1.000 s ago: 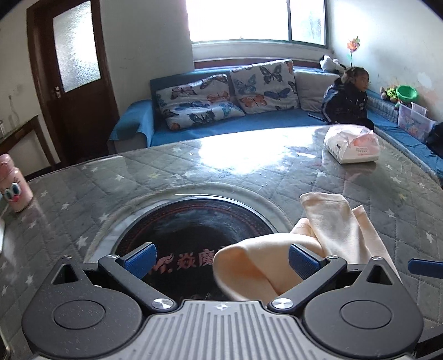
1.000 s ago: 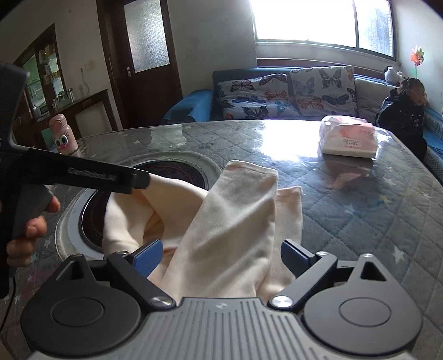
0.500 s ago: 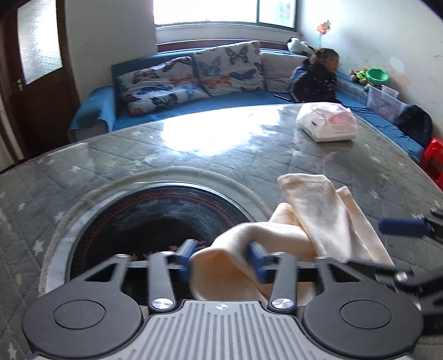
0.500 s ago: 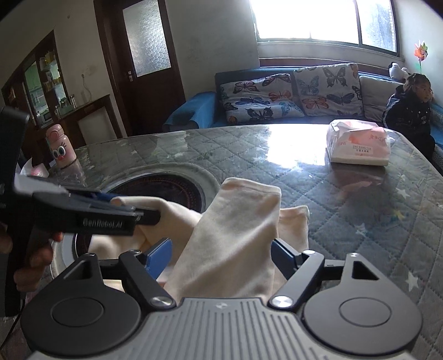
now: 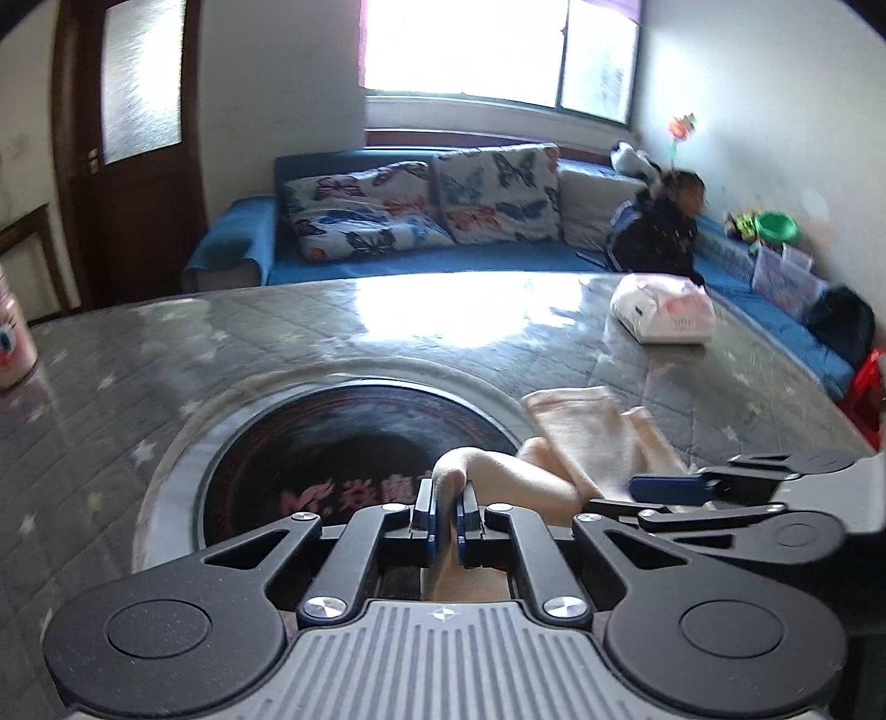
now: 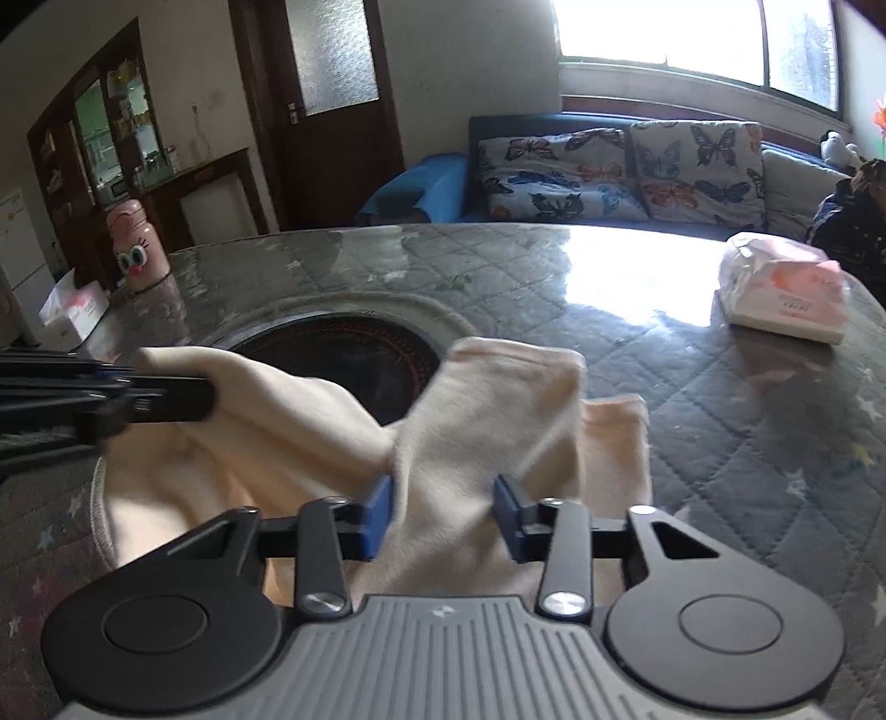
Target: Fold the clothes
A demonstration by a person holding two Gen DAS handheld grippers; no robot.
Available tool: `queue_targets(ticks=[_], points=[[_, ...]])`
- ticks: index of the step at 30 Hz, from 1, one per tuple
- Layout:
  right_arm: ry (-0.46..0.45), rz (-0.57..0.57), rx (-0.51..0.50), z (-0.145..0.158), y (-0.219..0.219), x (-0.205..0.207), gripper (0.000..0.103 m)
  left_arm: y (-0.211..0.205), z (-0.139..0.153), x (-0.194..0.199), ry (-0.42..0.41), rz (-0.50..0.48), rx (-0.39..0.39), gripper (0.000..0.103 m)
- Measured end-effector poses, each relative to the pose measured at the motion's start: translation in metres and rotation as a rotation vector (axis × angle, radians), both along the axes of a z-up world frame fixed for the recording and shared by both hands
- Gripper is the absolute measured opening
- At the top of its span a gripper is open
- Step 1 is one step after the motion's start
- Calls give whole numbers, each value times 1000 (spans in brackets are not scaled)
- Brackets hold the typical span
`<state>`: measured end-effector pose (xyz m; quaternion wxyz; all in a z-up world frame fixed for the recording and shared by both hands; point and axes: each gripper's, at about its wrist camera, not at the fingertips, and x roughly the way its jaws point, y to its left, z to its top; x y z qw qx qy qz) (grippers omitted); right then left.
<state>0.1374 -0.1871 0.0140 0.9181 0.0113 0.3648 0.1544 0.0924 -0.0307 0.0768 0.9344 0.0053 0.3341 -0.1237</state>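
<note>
Daylight pours in from the window [image 5: 498,50], which is blown out to white in both views. It throws a broad glare patch on the glossy table [image 6: 637,266] (brightest toward the sofa [image 5: 421,260] side). The room's left side is dim. Fisheye bending curves the table edge, the corners go black, and the frames are softly motion-blurred.

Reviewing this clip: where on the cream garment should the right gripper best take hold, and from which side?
The raised fold of the cream garment, from its near edge, along the table. That ridge stands up between the right gripper jaws, now closing around it.
</note>
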Motion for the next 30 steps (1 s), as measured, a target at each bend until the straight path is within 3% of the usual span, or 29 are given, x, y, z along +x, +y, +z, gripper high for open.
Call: queue_targets(ticks=[2,4,10,14,17,19,22,27,30], points=[[-9,2,4,0,1,-3,22,8,1,-8,0,17,-10,7],[-26,-10,-2,3,1,-8,7,17,2,-18,-2,43,-8,6],[-61,-72,-19,11,-14,-23,2,55,7,-44,-22,142,-1,6],[-59,-90,-1,19,-25,-30,2,80,5,-65,-6,181,-4,6],[-47,-60,20,24,-21,-34,8,89,4,-81,2,197,-3,6],[-56,-23,7,25,-7,-35,24,95,2,-93,11,210,-11,6],[-44,22,-7,18,14,-26,36,104,-1,-108,29,235,-19,6],[-11,66,-32,4,40,-10,35,116,-7,-127,59,271,-9,6],[12,64,-47,-6,43,-7,20,123,-11,-135,80,285,-13,6]])
